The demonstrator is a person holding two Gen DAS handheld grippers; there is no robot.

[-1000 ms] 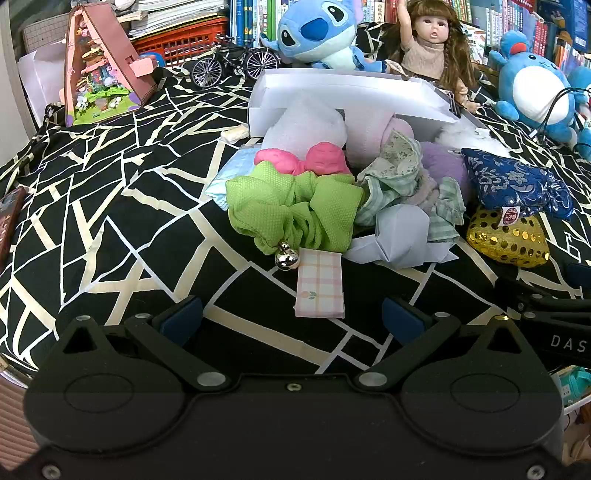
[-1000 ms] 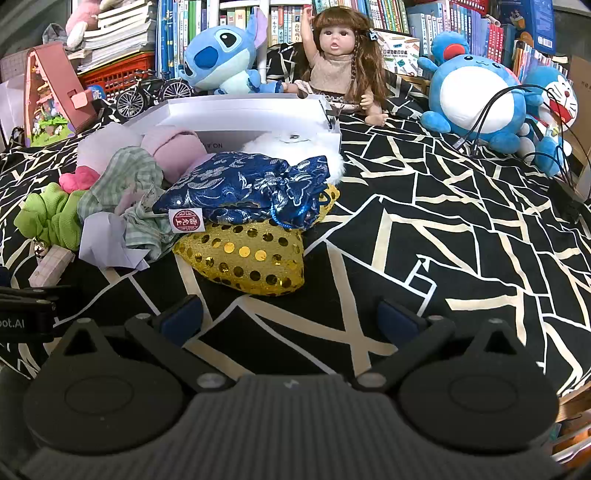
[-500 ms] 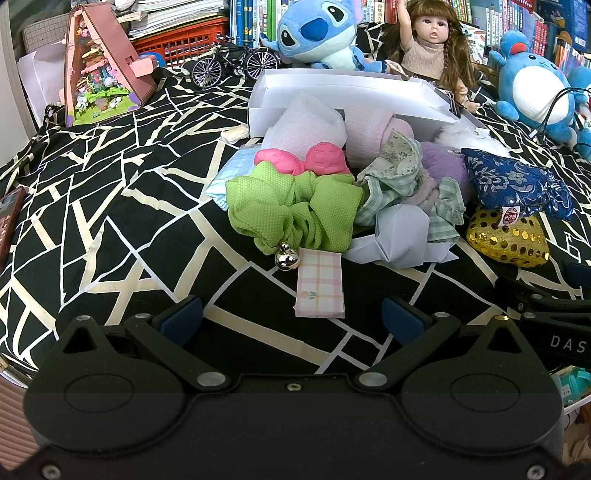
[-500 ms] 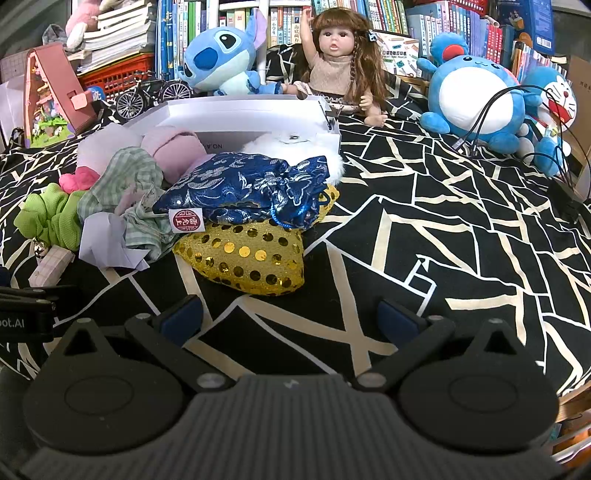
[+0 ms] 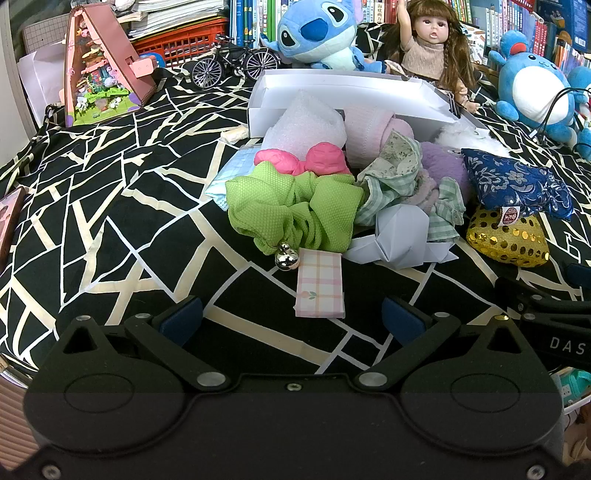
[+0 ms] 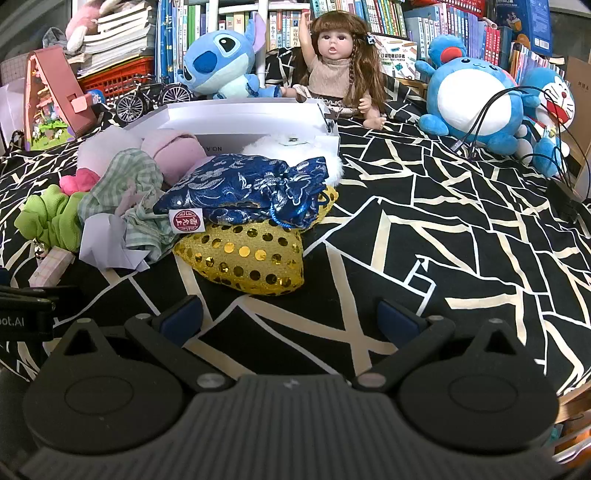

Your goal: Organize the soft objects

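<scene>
A heap of soft things lies before a white box (image 5: 347, 92) (image 6: 243, 122) on the black patterned cloth. In it are a green scrunchie (image 5: 295, 214) (image 6: 48, 218) with a silver bell (image 5: 286, 256), a pink piece (image 5: 303, 158), checked green fabric (image 5: 399, 173) (image 6: 122, 184), a folded white paper (image 5: 399, 236), a blue brocade pouch (image 5: 513, 184) (image 6: 243, 188) and a gold sequin pouch (image 5: 506, 236) (image 6: 247, 254). A small pink plaid packet (image 5: 320, 282) lies closest. My left gripper (image 5: 291, 317) is open just short of that packet. My right gripper (image 6: 288, 314) is open, near the gold pouch.
Behind the box sit a blue plush (image 5: 317, 33), a doll (image 5: 432, 48), a model bicycle (image 5: 236, 64) and a pink toy house (image 5: 99, 77). Round blue plushes (image 6: 476, 99) with black cables (image 6: 495, 110) are at the right. Books line the back. Bare cloth lies at left and right.
</scene>
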